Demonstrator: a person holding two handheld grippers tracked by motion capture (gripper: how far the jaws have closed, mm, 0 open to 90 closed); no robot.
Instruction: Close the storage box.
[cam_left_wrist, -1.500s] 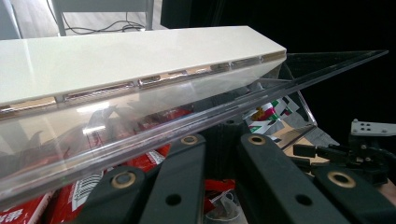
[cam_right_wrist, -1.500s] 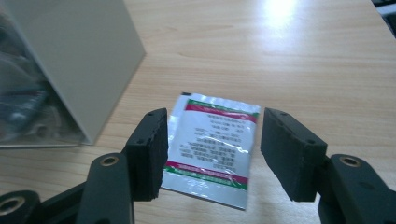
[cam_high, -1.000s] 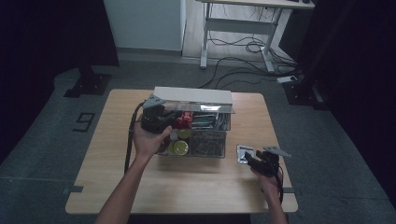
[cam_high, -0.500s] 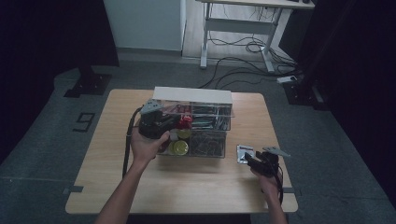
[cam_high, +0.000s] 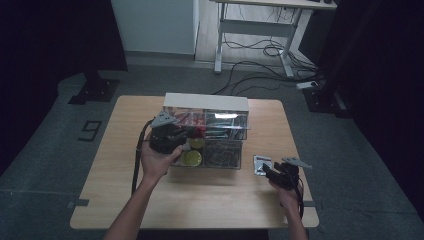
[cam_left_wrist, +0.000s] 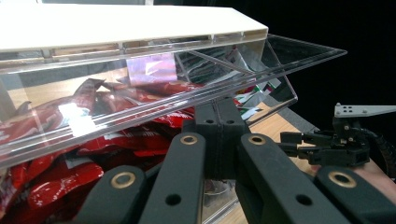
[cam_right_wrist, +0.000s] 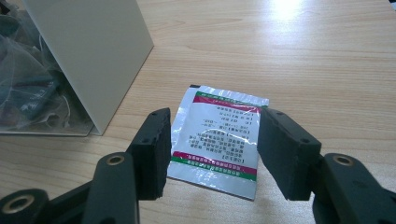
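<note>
A clear compartment box (cam_high: 235, 162) with a white back panel (cam_high: 205, 101) stands mid-table. My left gripper (cam_high: 181, 141) is shut at its left half. Its tips (cam_left_wrist: 217, 116) meet the front edge of the raised clear lid (cam_left_wrist: 140, 95), and I cannot tell whether they pinch it. Red wrappers (cam_left_wrist: 70, 175) lie under the lid. A white foil sachet (cam_right_wrist: 219, 135) with green and red bands lies flat on the table, right of the box (cam_high: 261, 165). My right gripper (cam_right_wrist: 217, 144) is open, with one jaw on each side of the sachet and neither pad touching it.
Yellow round items (cam_high: 192, 157) and dark wrapped pieces (cam_high: 220, 152) fill the box's front compartments. The box's white side wall (cam_right_wrist: 88, 56) stands close to the left of my right jaws. The right gripper (cam_left_wrist: 327, 147) shows far off in the left gripper view. The wooden tabletop (cam_high: 200, 200) stretches toward me.
</note>
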